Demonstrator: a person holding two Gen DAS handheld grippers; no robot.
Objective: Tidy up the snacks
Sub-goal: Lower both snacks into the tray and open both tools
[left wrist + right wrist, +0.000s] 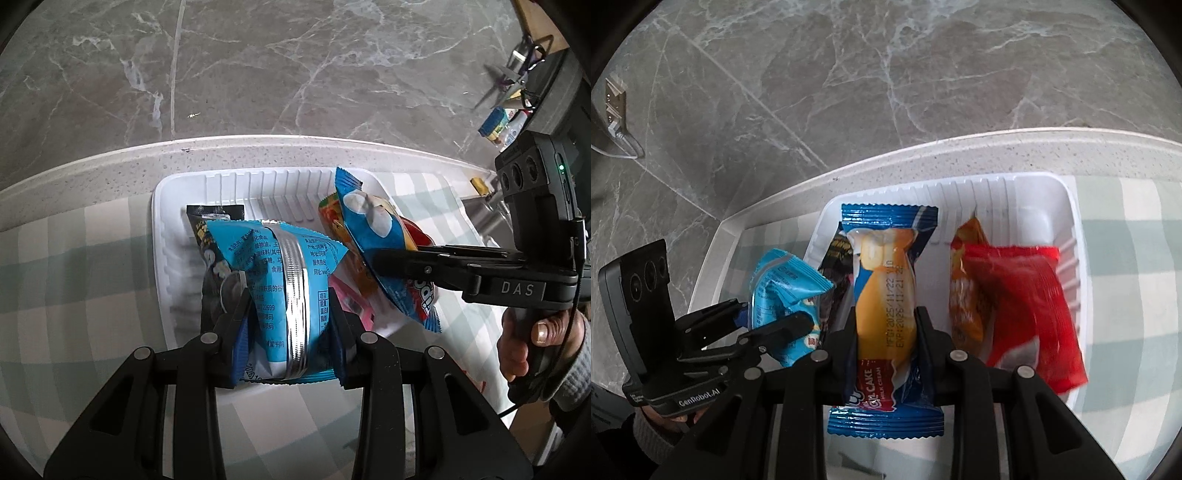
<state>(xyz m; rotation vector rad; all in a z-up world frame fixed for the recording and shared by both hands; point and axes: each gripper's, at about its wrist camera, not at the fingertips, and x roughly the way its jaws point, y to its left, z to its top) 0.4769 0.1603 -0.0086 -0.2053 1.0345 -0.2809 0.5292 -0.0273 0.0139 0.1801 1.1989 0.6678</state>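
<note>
My left gripper [291,317] is shut on a light-blue snack packet [284,280] with a silver seam, held over the near part of a white ribbed tray [236,184]. My right gripper [886,325] is shut on a blue-and-yellow cake packet [886,295], held above the same tray [1067,206]. In the left wrist view the right gripper [373,264] comes in from the right with that cake packet [373,229]. In the right wrist view the left gripper [768,317] holds the light-blue packet [783,280] at the tray's left. A black packet [207,229], an orange packet [967,295] and a red packet [1027,302] lie in the tray.
The tray sits on a pale green checked cloth [74,277] by the speckled counter edge [258,151], with grey marble floor [258,74] beyond. A pink packet [351,299] lies in the tray. A hand [524,343] grips the right tool's handle. Clutter stands at the far right [506,122].
</note>
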